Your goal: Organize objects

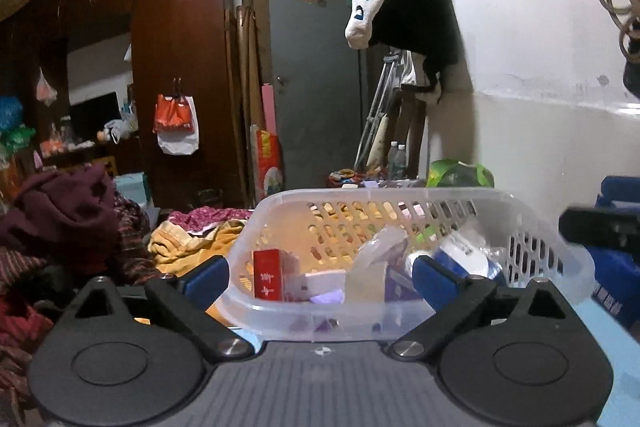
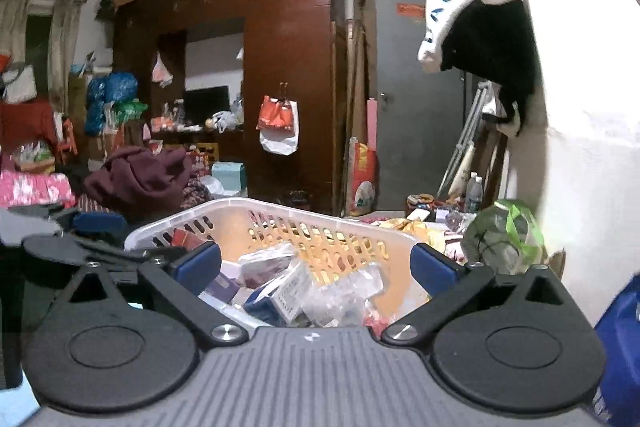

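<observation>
A: Status of each gripper?

B: The left gripper (image 1: 320,277) stands with jaws spread wide and nothing between them. It faces the near wall of the basket (image 1: 400,197) at the centre of the frame. The right gripper (image 2: 316,263) is likewise spread and carries nothing, hanging over the basket's near corner.

A: And the contents?

B: A red box (image 1: 271,279) sits low left in the basket; packets (image 2: 304,283) and small cartons fill the rest. All lie inside; whether anything loose remains outside cannot be told.

A: Step in hand?

B: Judged between placements, or a sorting within the basket. The next move calls for picking one item and closing on it squarely, since the plastic packets look slippery.

A: Surroundings?

B: A light blue surface (image 1: 624,355) shows at lower right. A wardrobe (image 2: 288,67) stands centre, a grey door (image 1: 316,75) beside it, heaped clothes (image 1: 64,219) at left.
</observation>
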`<act>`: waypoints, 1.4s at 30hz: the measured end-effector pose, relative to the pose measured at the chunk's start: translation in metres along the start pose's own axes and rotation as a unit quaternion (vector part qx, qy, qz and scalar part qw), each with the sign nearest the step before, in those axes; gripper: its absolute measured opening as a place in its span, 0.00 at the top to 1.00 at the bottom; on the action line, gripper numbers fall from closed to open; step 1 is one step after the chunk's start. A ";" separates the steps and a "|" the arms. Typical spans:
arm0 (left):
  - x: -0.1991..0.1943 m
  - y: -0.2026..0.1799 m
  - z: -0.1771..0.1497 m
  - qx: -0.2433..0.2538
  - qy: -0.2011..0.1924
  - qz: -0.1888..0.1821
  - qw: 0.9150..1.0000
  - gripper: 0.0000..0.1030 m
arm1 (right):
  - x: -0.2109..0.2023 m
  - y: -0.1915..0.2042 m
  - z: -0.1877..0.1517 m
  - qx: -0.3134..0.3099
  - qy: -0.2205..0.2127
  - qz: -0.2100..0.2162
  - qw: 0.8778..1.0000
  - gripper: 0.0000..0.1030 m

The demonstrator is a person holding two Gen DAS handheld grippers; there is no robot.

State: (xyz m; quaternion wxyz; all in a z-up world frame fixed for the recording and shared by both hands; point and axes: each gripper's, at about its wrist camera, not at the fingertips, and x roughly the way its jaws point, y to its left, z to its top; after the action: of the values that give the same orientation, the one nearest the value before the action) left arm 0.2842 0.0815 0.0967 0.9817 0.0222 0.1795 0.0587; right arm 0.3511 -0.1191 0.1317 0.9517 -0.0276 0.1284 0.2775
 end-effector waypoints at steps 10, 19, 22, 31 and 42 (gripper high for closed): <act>-0.019 -0.011 -0.010 0.012 -0.006 -0.011 1.000 0.03 | -0.012 -0.009 -0.010 0.002 -0.012 -0.019 1.000 0.00; -0.029 -0.016 -0.017 0.017 -0.011 -0.020 1.000 0.03 | -0.011 -0.007 -0.020 -0.010 0.004 -0.017 1.000 0.00; -0.031 -0.018 -0.018 0.015 -0.011 -0.022 1.000 0.03 | -0.011 -0.006 -0.022 -0.012 0.004 -0.016 1.000 0.00; -0.031 -0.017 -0.020 0.012 -0.005 -0.024 1.000 0.03 | -0.014 -0.007 -0.025 -0.006 0.007 -0.013 1.000 0.00; -0.031 -0.017 -0.022 0.006 0.001 -0.025 1.000 0.03 | -0.014 -0.011 -0.025 0.001 0.010 -0.017 1.000 0.00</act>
State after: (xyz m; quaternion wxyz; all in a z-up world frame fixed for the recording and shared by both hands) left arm 0.2492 0.0617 0.0862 0.9825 0.0235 0.1818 0.0331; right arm 0.3398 -0.1386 0.1109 0.9549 -0.0318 0.1378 0.2609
